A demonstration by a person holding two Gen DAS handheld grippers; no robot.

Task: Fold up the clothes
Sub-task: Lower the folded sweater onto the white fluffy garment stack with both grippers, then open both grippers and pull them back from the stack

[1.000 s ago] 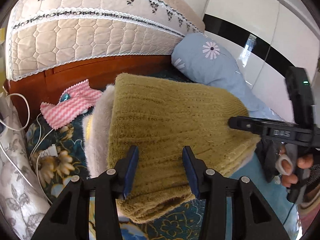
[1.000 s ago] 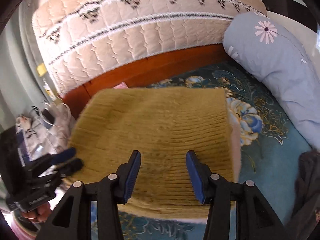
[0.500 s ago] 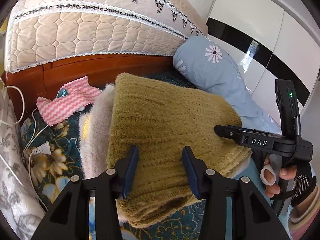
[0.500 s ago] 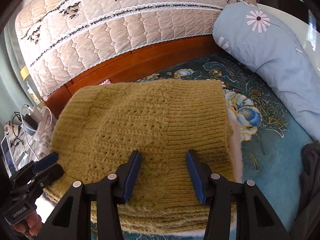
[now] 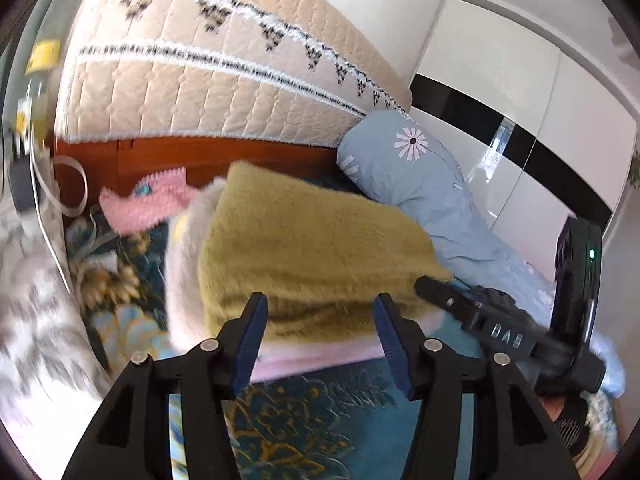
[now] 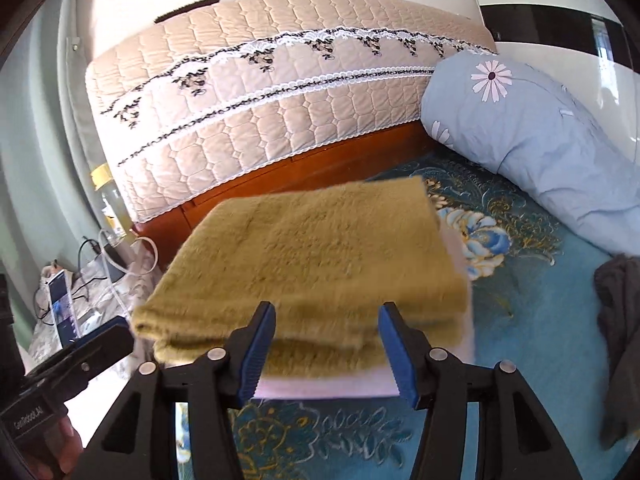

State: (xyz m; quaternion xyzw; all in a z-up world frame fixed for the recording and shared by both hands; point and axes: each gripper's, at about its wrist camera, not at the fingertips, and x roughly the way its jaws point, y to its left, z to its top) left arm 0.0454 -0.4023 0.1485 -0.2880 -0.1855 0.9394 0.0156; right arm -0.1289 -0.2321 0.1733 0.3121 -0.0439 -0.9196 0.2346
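Note:
A folded olive-green knit sweater [image 5: 312, 248] [image 6: 316, 256] lies on top of a folded pale pink fuzzy garment [image 5: 182, 264] [image 6: 332, 386] on the blue floral bedspread [image 5: 304, 420]. My left gripper [image 5: 320, 336] is open just in front of the stack's near edge, with nothing between its fingers. Open too, my right gripper [image 6: 326, 346] stands before the stack's front edge in its own view. The right gripper's body [image 5: 504, 332] shows at the stack's right side in the left wrist view. The left gripper's body [image 6: 68, 364] shows at lower left in the right wrist view.
A quilted beige headboard [image 6: 280, 92] over red wood stands behind the stack. A light blue pillow with daisies [image 6: 532, 140] lies at the right. A pink zigzag cloth [image 5: 144, 204] and white cables [image 5: 60, 196] lie left. A dark garment [image 6: 620, 320] sits at far right.
Both grippers have pulled back and lowered from over the sweater to its near edge. The folded stack stays in place on the bed.

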